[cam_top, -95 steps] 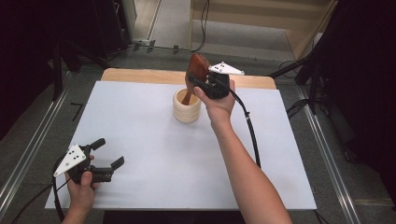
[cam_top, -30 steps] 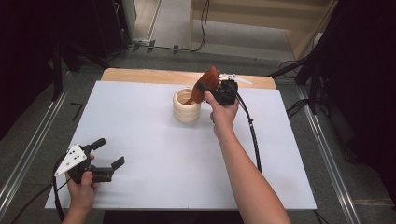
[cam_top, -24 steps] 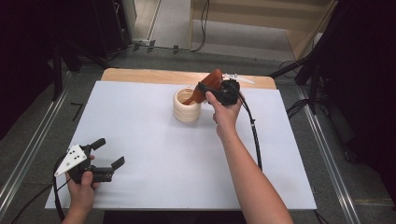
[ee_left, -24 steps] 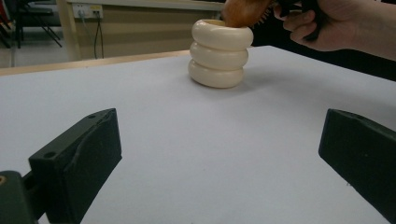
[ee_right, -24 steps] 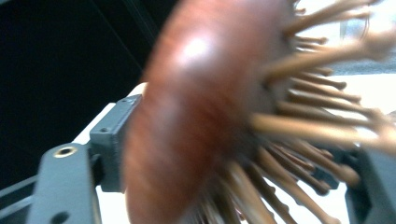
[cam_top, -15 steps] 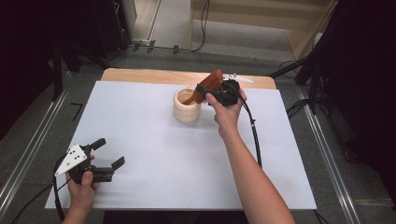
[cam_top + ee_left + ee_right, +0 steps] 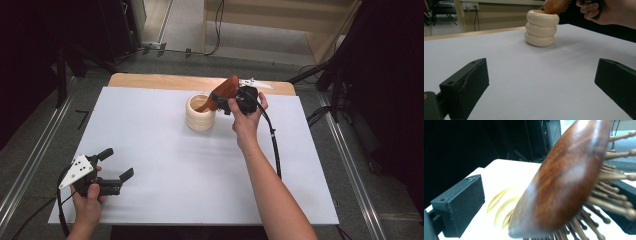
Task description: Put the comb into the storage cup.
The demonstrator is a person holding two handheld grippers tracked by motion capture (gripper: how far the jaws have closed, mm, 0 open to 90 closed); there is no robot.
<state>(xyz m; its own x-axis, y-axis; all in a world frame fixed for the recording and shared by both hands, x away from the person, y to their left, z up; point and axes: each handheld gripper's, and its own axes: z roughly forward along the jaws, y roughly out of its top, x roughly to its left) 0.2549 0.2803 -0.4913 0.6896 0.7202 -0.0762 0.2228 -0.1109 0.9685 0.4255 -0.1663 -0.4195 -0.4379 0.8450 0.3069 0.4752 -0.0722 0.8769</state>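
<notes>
A cream ribbed cup [image 7: 200,115] stands on the white table top [image 7: 165,150], toward the back. A brown wooden hairbrush [image 7: 225,89] leans in it, handle end down in the cup and head up to the right. My right gripper [image 7: 221,101] is around the brush head. In the right gripper view the brush [image 7: 564,177] lies between the jaws; the left jaw stands clear of the wood, with the cup [image 7: 499,207] showing in the gap. My left gripper [image 7: 117,162] rests open and empty at the front left, facing the cup [image 7: 540,28] and the brush [image 7: 554,5].
A wooden strip [image 7: 150,80] runs along the table's back edge. Black stands and cables crowd the floor behind and to the right. The right gripper's cable [image 7: 272,145] trails along the forearm over the table.
The brush has tipped from nearly upright to leaning left into the cup, the right gripper turning with it. Over the last second it has hardly moved. The left gripper stays put.
</notes>
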